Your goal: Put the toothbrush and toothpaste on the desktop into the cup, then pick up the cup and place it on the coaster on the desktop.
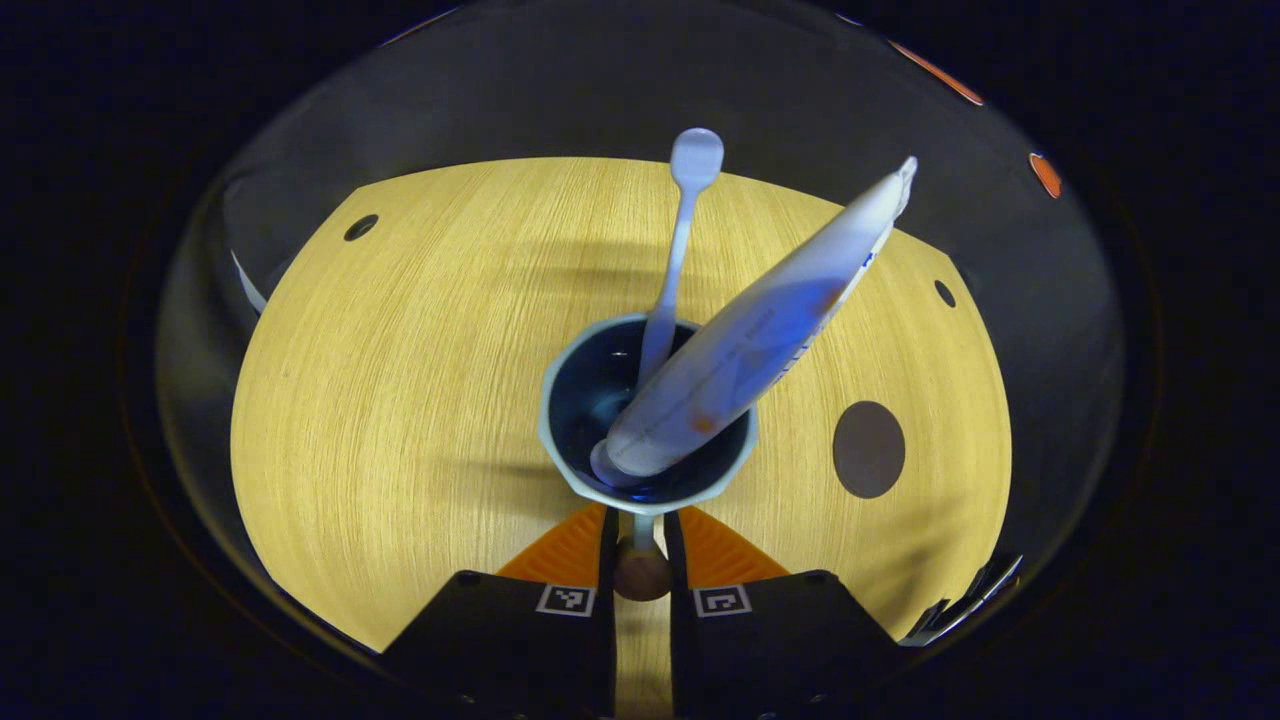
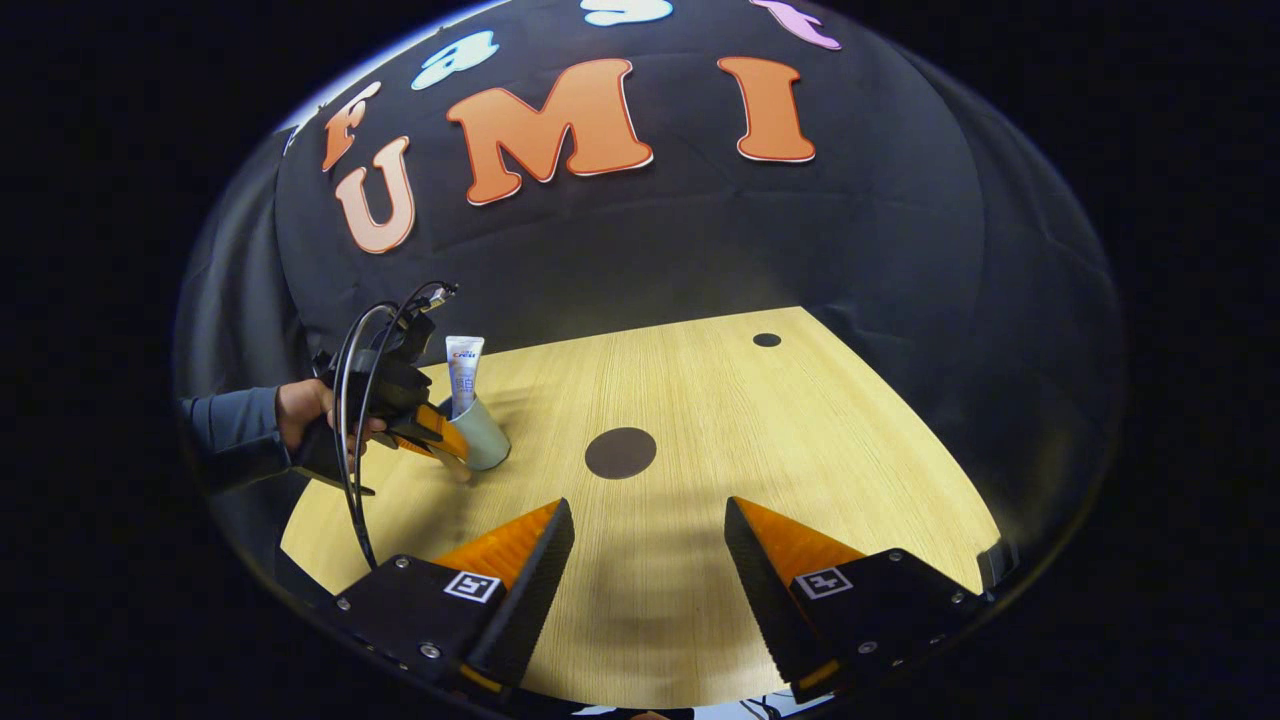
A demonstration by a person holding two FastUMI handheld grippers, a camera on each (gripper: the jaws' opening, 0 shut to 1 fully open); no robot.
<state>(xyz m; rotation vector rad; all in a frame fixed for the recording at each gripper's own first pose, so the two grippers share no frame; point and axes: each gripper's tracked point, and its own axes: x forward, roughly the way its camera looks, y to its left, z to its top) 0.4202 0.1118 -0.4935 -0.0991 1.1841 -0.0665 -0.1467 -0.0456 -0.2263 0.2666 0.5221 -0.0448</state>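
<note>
Your left claw is pinched on the handle of the cup: in the left gripper view both fingers press in on the thin handle stub from either side, with only that narrow piece between them. The cup stands upright on the wooden surface directly ahead of the fingers, its dark inside open to you. The toothbrush stands in it, leaning toward the far rim with its rounded end rising well above the cup. The toothpaste sits in it too, cap end down in the bowl, the tube tilted up and to the right over the rim. The coaster, a dark round disc, lies flat on the surface to the right of the cup, apart from it.

In the right gripper view your right claw is spread wide, nothing between its fingers, hovering over bare wood. Farther off on the left of that view you see your left hand, in a dark sleeve, holding the left claw against the cup, with the toothpaste sticking straight up out of it. The coaster lies between that cup and the right claw's fingers, touching neither. Whether the cup's base is resting on the surface or just lifted, you cannot tell from either view.
</note>
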